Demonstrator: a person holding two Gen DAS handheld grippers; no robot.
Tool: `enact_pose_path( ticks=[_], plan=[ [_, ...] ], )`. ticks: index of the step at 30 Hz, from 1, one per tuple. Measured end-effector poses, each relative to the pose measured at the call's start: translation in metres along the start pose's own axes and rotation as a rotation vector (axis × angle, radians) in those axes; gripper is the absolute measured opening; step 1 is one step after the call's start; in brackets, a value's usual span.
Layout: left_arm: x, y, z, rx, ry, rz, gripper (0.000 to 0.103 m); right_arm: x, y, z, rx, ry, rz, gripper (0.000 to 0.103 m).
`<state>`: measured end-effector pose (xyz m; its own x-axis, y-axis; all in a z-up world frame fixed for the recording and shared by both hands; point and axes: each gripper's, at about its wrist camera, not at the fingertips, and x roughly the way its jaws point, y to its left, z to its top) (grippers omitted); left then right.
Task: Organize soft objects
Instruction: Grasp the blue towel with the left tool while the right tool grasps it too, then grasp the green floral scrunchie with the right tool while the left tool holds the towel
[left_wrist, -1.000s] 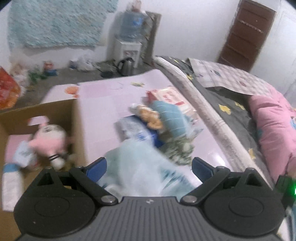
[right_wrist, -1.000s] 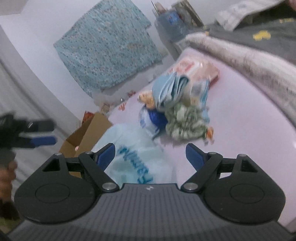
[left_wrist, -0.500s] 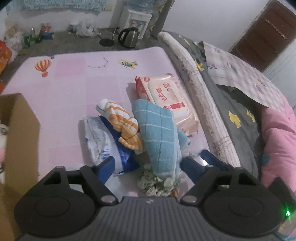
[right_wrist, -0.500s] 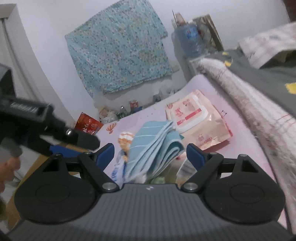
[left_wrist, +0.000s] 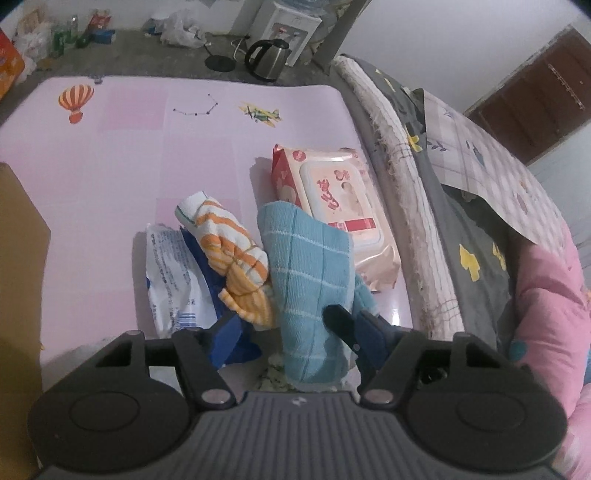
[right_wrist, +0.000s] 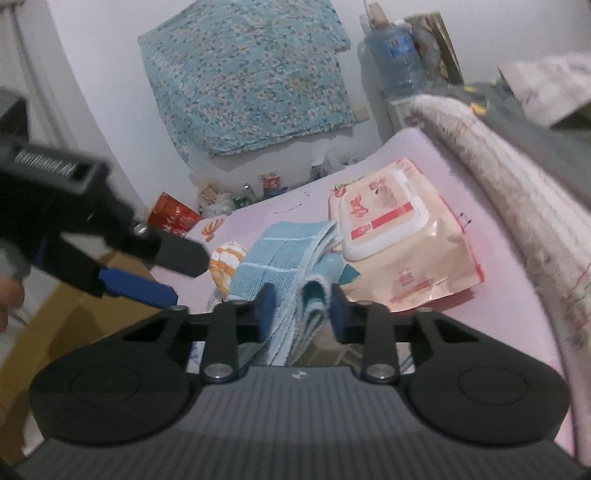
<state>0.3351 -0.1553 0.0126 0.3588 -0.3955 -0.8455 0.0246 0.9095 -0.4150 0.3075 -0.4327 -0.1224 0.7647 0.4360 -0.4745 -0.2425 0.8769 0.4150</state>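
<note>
Right claw (right_wrist: 301, 308) just clamped onto blue towel (right_wrist: 280, 254); left claw (left_wrist: 295, 332) narrowing, unclenched, straddling it; pink mat (left_wrist: 129, 155) bare beyond.

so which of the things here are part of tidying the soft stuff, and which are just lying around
Part of the job:
blue towel, pinched in the right tongs
striped towel
wipes pack
white packet
cardboard box

Just lying about:
kettle
water dispenser
bedding
hanging cloth
</note>
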Motion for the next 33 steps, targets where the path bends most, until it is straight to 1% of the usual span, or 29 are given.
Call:
enact_pose_path(
  ticks=[1,3,9,13,16,19,21,22,23,24,25,27,30,33],
  plan=[
    [0.002,0.000,0.000,-0.005,0.006,-0.002,0.074,-0.003,0.005,-0.004,-0.034,-0.008,-0.012,0.019],
    [0.007,0.000,0.000,-0.010,0.018,-0.005,0.079,-0.008,0.016,-0.010,-0.111,-0.022,-0.045,0.018],
    [0.021,-0.007,0.001,0.007,0.070,-0.028,0.089,-0.022,0.056,-0.035,-0.342,-0.061,-0.123,0.016],
    [0.031,-0.014,-0.001,0.047,0.087,-0.002,0.088,-0.028,0.075,-0.049,-0.465,-0.088,-0.152,0.015],
    [0.035,-0.020,-0.005,0.082,0.093,0.001,0.087,-0.032,0.087,-0.059,-0.550,-0.106,-0.157,0.015],
    [0.038,-0.024,-0.007,0.112,0.083,0.035,0.077,-0.037,0.097,-0.065,-0.605,-0.122,-0.165,0.015],
    [0.038,-0.024,-0.008,0.119,0.083,0.057,0.064,-0.038,0.099,-0.068,-0.614,-0.128,-0.166,0.015],
    [0.038,-0.022,-0.008,0.118,0.082,0.061,0.063,-0.039,0.100,-0.069,-0.614,-0.129,-0.164,0.015],
    [0.038,-0.020,-0.008,0.117,0.082,0.059,0.058,-0.039,0.100,-0.070,-0.611,-0.130,-0.163,0.015],
    [0.037,-0.019,-0.008,0.117,0.082,0.062,0.050,-0.040,0.101,-0.071,-0.607,-0.132,-0.160,0.015],
    [0.036,-0.018,-0.009,0.118,0.081,0.067,0.047,-0.040,0.101,-0.072,-0.602,-0.132,-0.152,0.015],
    [0.032,-0.017,-0.010,0.122,0.077,0.071,0.033,-0.041,0.103,-0.073,-0.600,-0.135,-0.147,0.015],
    [0.026,-0.016,-0.011,0.123,0.063,0.066,0.028,-0.051,0.110,-0.079,-0.583,-0.155,-0.155,0.019],
    [0.020,-0.015,-0.013,0.125,0.048,0.065,0.027,-0.070,0.104,-0.082,-0.481,-0.172,-0.146,0.032]
  ],
)
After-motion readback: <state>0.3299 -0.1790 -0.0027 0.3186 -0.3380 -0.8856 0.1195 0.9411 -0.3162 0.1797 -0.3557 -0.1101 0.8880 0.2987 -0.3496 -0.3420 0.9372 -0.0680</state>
